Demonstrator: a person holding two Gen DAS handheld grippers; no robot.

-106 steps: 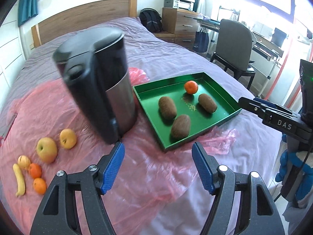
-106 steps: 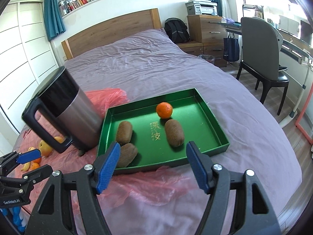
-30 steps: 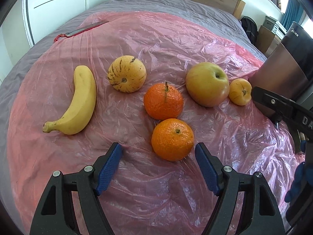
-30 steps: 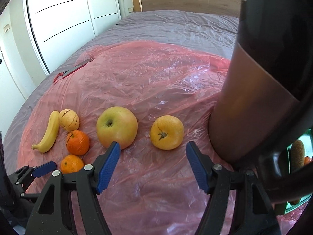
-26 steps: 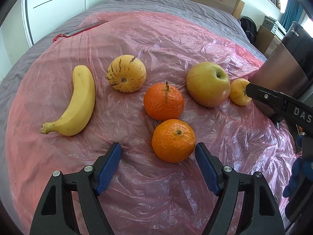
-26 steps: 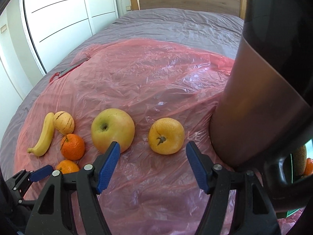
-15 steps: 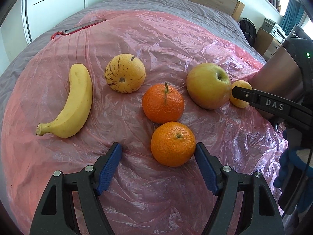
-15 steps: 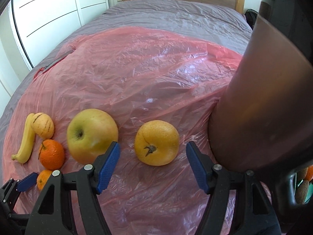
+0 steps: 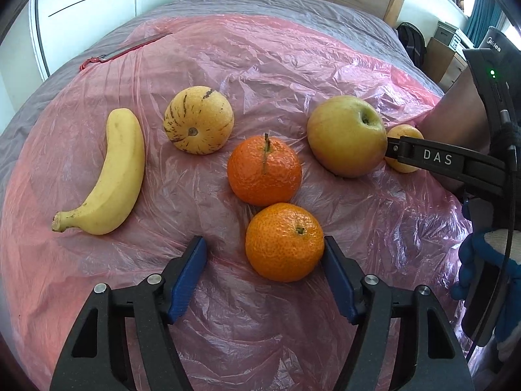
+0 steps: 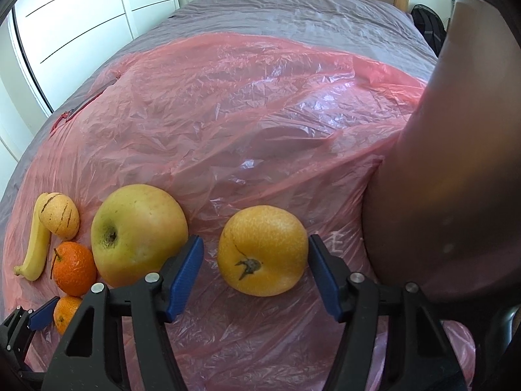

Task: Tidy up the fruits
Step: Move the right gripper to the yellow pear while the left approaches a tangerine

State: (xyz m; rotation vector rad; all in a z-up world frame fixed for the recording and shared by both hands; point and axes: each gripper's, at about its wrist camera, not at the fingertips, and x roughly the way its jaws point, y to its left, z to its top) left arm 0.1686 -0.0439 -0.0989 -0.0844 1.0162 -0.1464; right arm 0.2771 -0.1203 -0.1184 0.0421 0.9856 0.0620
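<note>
Both grippers tip steeply down over the pink plastic sheet [image 9: 260,65] spread on the bed. The left gripper [image 9: 263,257] has the near tangerine [image 9: 284,241] between its blue pads, and its jaws are closing: the right-hand pad looks to be touching the peel, while the left-hand pad stands clear with bare sheet between it and the fruit, so no grip. Just beyond sits the second tangerine [image 9: 264,169], stem up, with the striped yellow melon [image 9: 198,120] and the banana [image 9: 110,176] off to the left and the big yellow-green apple [image 9: 346,135] to the right. Over there the right gripper [image 10: 255,260] straddles the yellow pear [image 10: 262,251]; its jaws stand wide, the right-hand pad just beside the skin, the left-hand pad apart from it and just beside the apple, whether touching it I cannot tell. From the left wrist camera that gripper's black arm reaches in across the pear, and a blue-gloved hand [image 9: 485,260] holds its handle at the right edge. The steel kettle [image 10: 449,179] looms close on the right.
</note>
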